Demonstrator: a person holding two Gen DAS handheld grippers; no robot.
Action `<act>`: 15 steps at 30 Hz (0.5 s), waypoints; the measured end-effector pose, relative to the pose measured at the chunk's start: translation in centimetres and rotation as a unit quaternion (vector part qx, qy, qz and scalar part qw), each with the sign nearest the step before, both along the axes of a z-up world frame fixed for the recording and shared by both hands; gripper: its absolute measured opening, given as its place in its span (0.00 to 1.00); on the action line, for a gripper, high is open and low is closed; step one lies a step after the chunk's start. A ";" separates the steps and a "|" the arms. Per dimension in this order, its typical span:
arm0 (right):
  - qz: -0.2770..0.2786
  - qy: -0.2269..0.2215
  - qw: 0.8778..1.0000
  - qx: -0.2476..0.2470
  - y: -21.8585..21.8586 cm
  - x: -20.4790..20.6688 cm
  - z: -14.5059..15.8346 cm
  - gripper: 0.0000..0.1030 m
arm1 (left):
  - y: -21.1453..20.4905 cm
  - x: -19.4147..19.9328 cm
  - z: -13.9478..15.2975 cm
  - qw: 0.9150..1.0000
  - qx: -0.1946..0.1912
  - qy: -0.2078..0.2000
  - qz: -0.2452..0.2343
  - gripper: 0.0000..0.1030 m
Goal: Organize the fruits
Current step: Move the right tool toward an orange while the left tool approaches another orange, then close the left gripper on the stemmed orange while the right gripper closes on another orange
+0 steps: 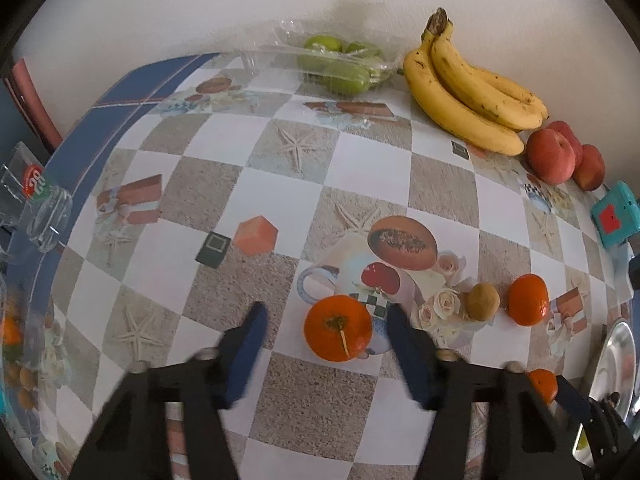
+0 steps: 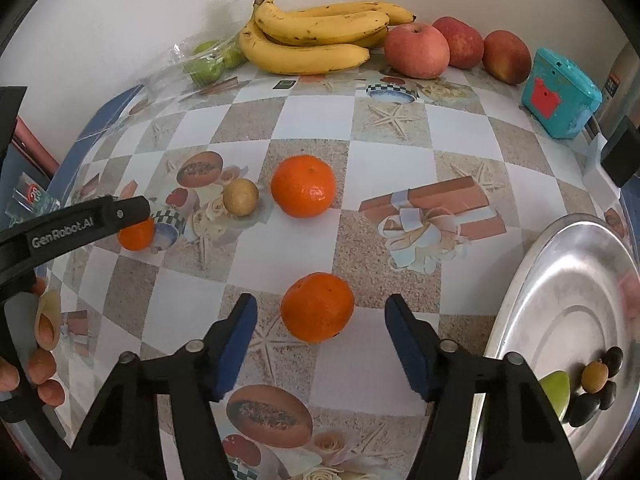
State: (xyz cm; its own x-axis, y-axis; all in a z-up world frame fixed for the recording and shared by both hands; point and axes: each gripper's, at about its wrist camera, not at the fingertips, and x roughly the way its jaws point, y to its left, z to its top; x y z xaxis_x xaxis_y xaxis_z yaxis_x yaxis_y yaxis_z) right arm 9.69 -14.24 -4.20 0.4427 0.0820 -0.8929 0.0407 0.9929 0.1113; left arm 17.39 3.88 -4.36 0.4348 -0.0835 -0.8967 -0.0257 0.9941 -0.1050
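Observation:
In the left wrist view a stemmed orange (image 1: 338, 328) lies on the patterned tablecloth between the blue fingers of my left gripper (image 1: 326, 316), which stands open with a gap on each side. My right gripper (image 2: 320, 304) is likewise open around a second orange (image 2: 317, 306), its pads clear of the peel. A third orange (image 2: 303, 186) and a small brown fruit (image 2: 240, 197) lie further back. Bananas (image 2: 312, 38), red apples (image 2: 416, 50) and bagged green fruit (image 2: 208, 60) line the wall. The left gripper's finger (image 2: 120, 212) shows at the left edge, over its orange.
A metal plate (image 2: 560, 300) at the right holds a green wedge and several small dark and yellow fruits. A teal box (image 2: 560, 94) stands by the apples. A glass jar (image 1: 48, 216) sits past the table's left edge. A person's fingers (image 2: 44, 336) grip the left handle.

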 end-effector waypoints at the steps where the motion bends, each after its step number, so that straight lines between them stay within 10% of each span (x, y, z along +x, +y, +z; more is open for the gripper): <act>1: 0.001 0.000 1.000 0.000 0.0 0.0 0.0 0.51 | 0.0 0.0 -0.1 1.000 -0.004 0.003 0.000 0.46; 15: 0.001 -0.005 1.000 0.011 -0.1 -0.1 0.4 0.36 | 0.3 -0.3 0.2 1.000 -0.021 0.007 0.012 0.37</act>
